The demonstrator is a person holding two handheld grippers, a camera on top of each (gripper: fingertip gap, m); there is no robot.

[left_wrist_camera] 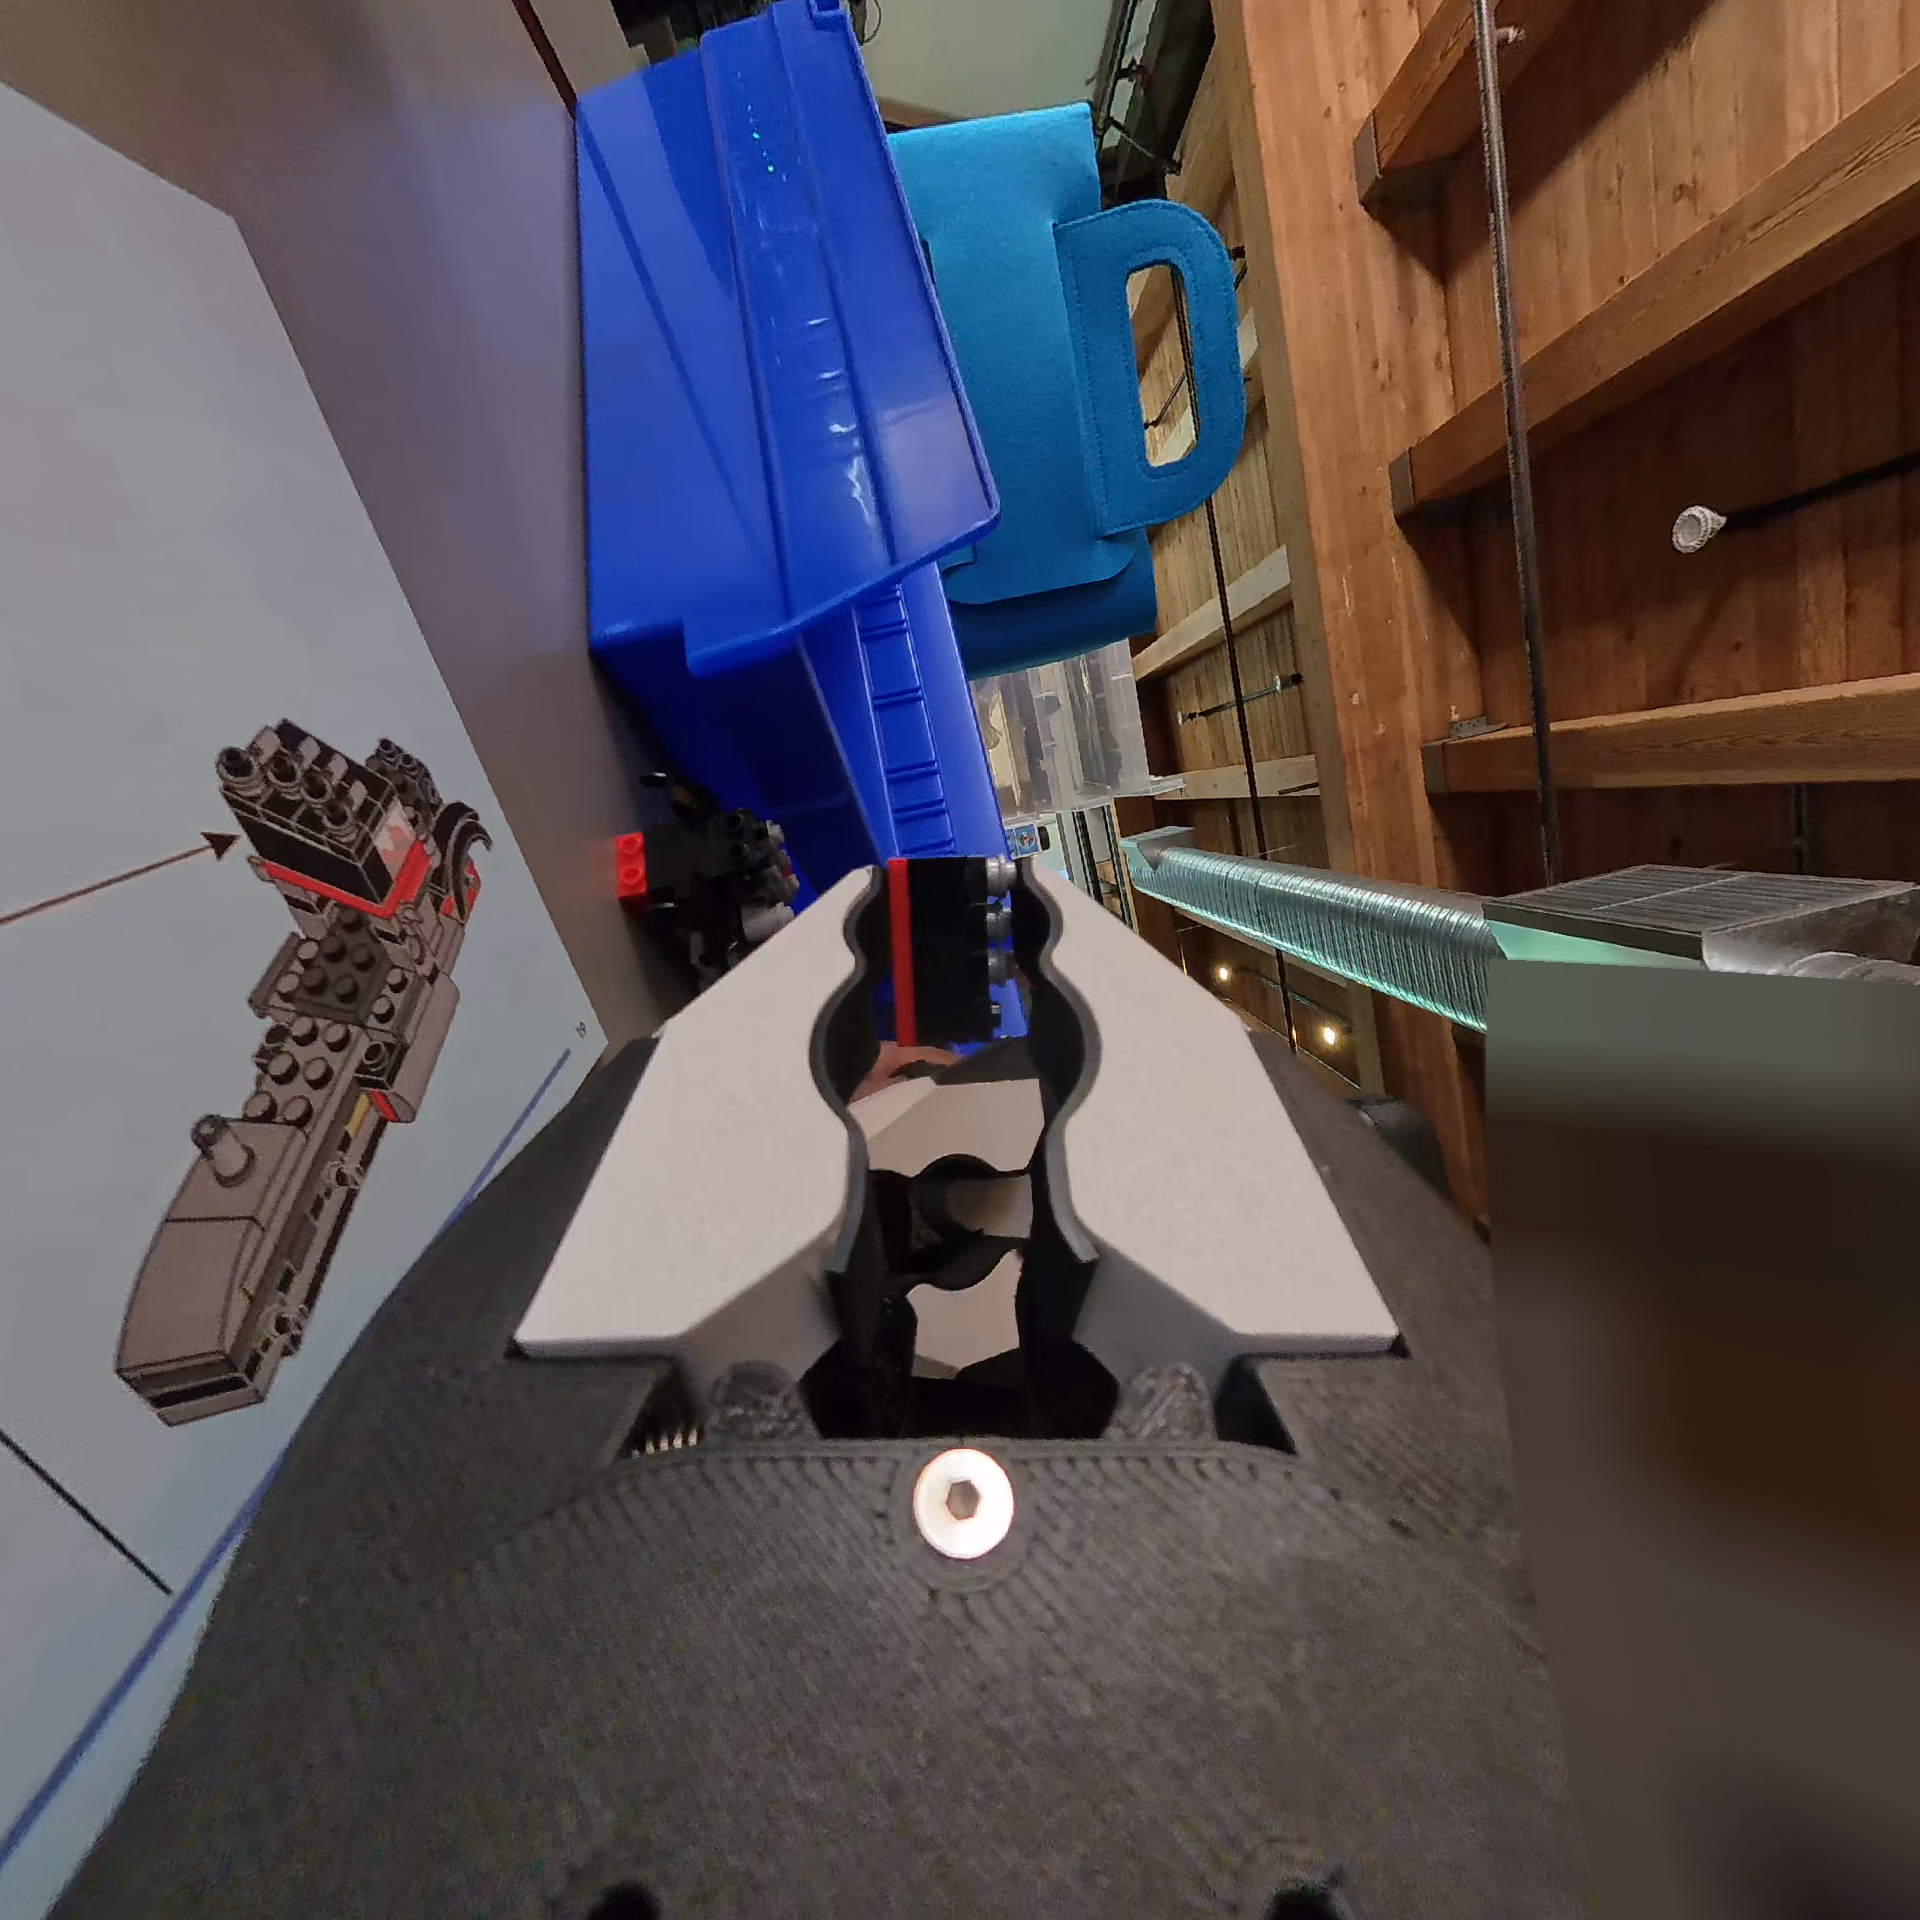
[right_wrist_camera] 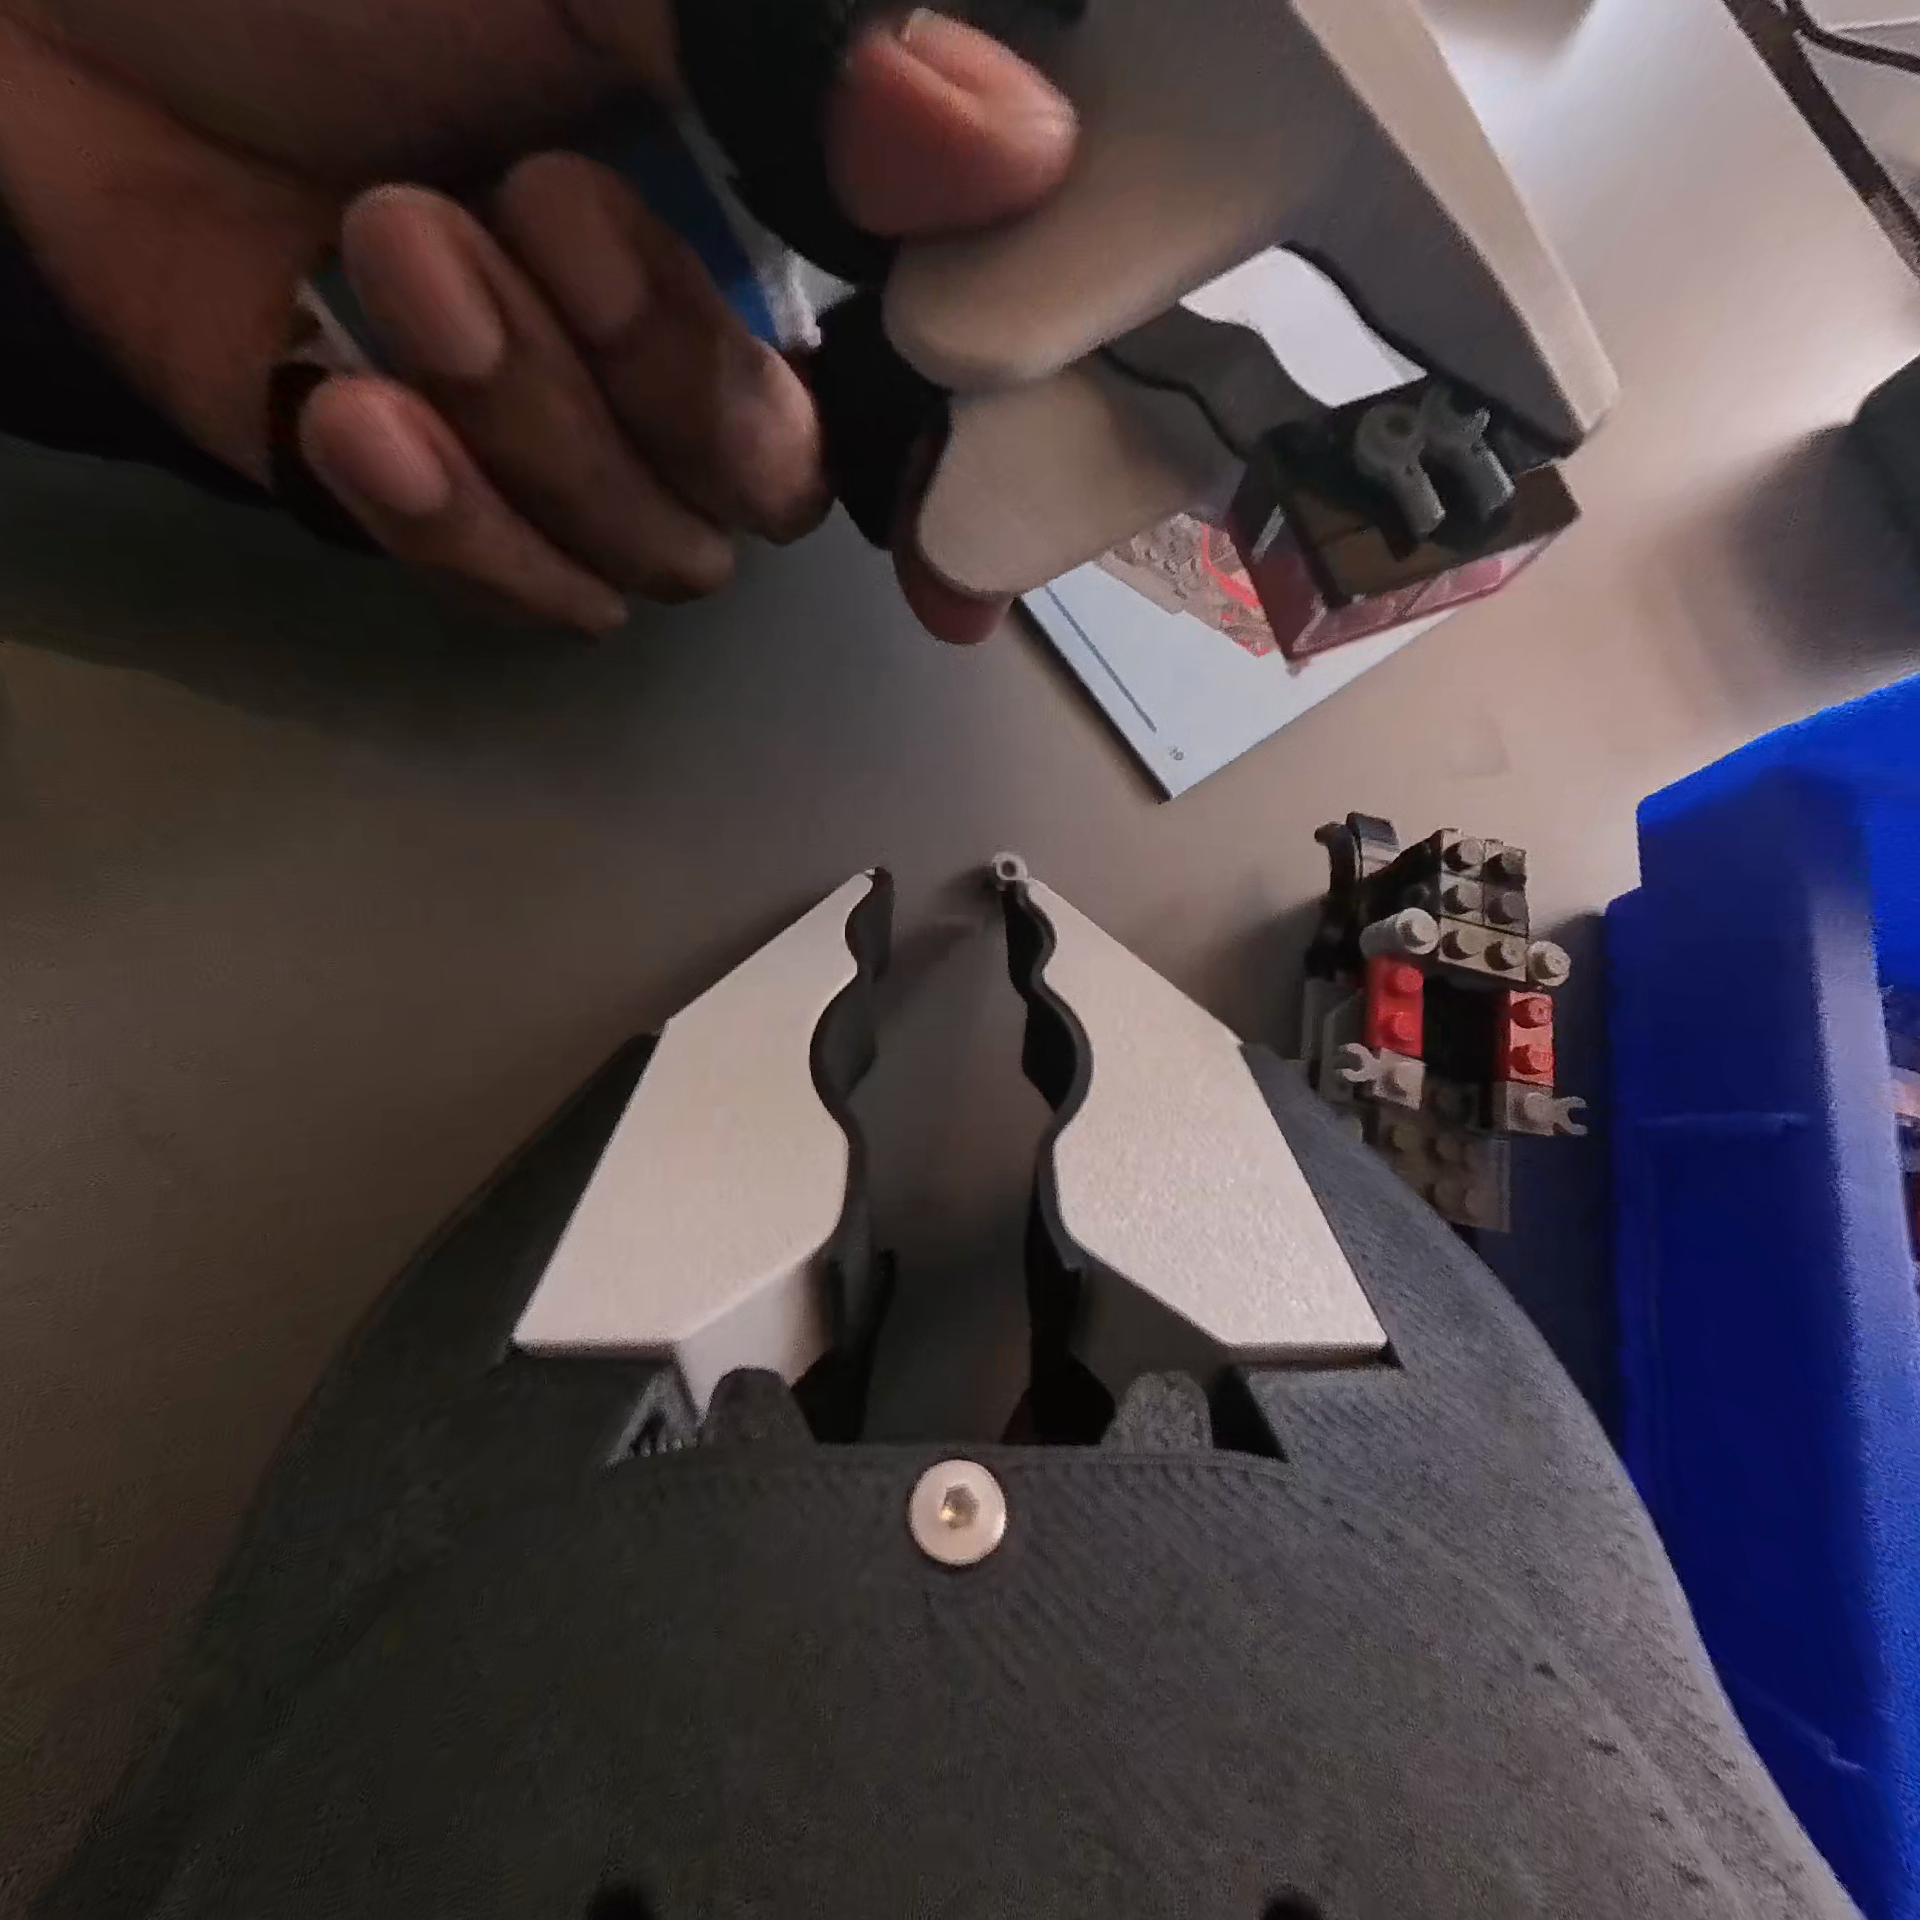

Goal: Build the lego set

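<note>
My left gripper (left_wrist_camera: 945, 881) is shut on a small black Lego sub-assembly (left_wrist_camera: 940, 951) with a red edge and grey studs, held in the air and turned sideways. In the right wrist view the same sub-assembly (right_wrist_camera: 1382, 540) hangs above the instruction booklet (right_wrist_camera: 1143, 686), between the left gripper's white fingers (right_wrist_camera: 1434, 208). My right gripper (right_wrist_camera: 940, 878) is open, low over the grey table. A tiny grey piece (right_wrist_camera: 1006, 869) sits at its right fingertip. The partly built black, grey and red model (right_wrist_camera: 1444, 997) stands on the table right of my right gripper; it also shows in the left wrist view (left_wrist_camera: 707, 883).
Blue plastic bins (left_wrist_camera: 748, 416) stand behind the model, one also at the right edge of the right wrist view (right_wrist_camera: 1766, 1143). A teal felt bag (left_wrist_camera: 1081, 395) is behind them. The open booklet (left_wrist_camera: 208, 727) lies at the left. A person's hand (right_wrist_camera: 520, 343) holds the left gripper. Some 10 cm of space lies between my two pairs of fingers.
</note>
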